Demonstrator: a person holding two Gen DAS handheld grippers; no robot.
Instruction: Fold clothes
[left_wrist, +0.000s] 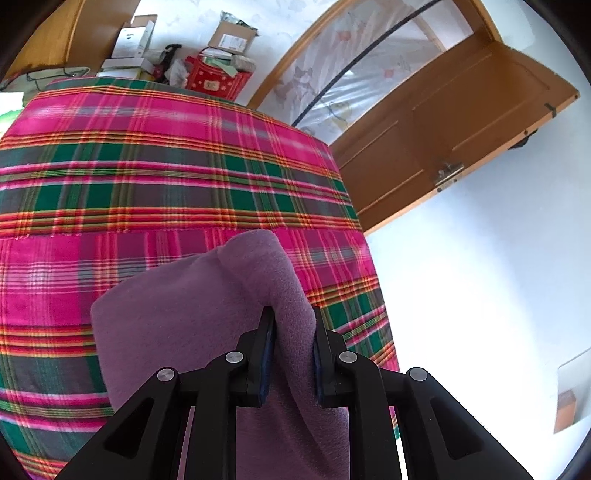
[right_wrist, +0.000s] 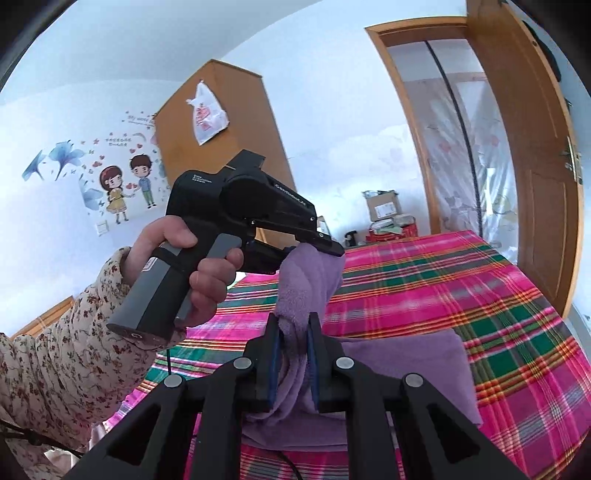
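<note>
Over the plaid bed (left_wrist: 147, 166), both tools (left_wrist: 293, 325) (right_wrist: 295, 328) clamp a purple garment (right_wrist: 406, 369), its lower edge hidden.

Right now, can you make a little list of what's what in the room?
Cloth: purple fleece, lifted at one edge, the rest lying on the bed
Left tool: shut on the fleece
Right tool: shut on the fleece
Bed cover: pink and green plaid blanket
Holder: hand in a floral sleeve
Background: wooden door, cardboard boxes
</note>
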